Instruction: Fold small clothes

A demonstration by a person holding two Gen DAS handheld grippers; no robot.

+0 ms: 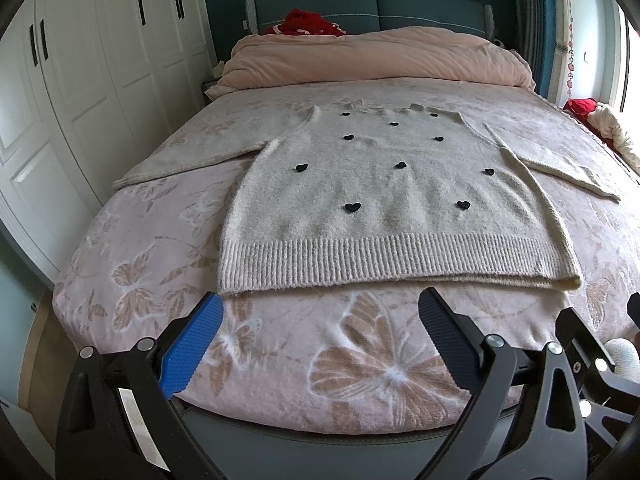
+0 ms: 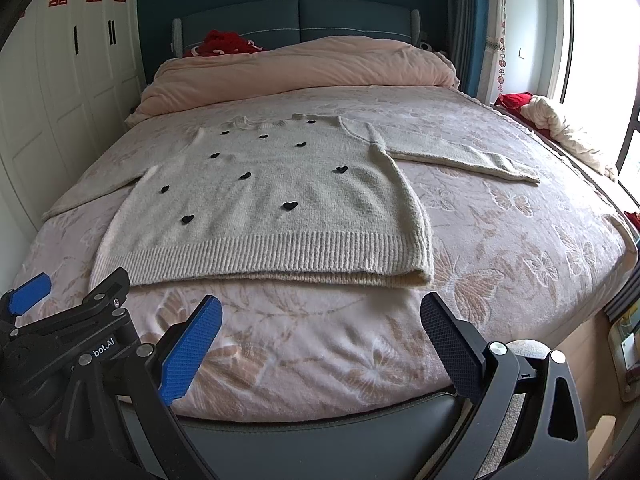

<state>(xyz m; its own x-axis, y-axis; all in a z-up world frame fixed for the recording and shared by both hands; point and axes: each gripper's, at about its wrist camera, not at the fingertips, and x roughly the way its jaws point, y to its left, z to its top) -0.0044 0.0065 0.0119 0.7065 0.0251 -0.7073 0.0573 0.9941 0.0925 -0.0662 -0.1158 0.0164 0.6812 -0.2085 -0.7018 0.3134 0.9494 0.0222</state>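
A cream knit sweater [image 1: 384, 196] with small black hearts lies flat on the bed, front up, both sleeves spread out, ribbed hem nearest me. It also shows in the right wrist view [image 2: 276, 208]. My left gripper [image 1: 320, 312] is open and empty, hovering just short of the hem near the foot of the bed. My right gripper [image 2: 320, 312] is open and empty too, just short of the hem's right part. The left gripper's body shows at the lower left of the right wrist view [image 2: 72, 320].
The bed has a pink butterfly blanket [image 1: 352, 360] and a rolled pink duvet [image 1: 372, 56] at the head. Red cloth [image 1: 308, 24] lies by the headboard. White wardrobe doors [image 1: 80, 80] stand at the left. A window sill with bundled cloth [image 2: 560, 128] is at the right.
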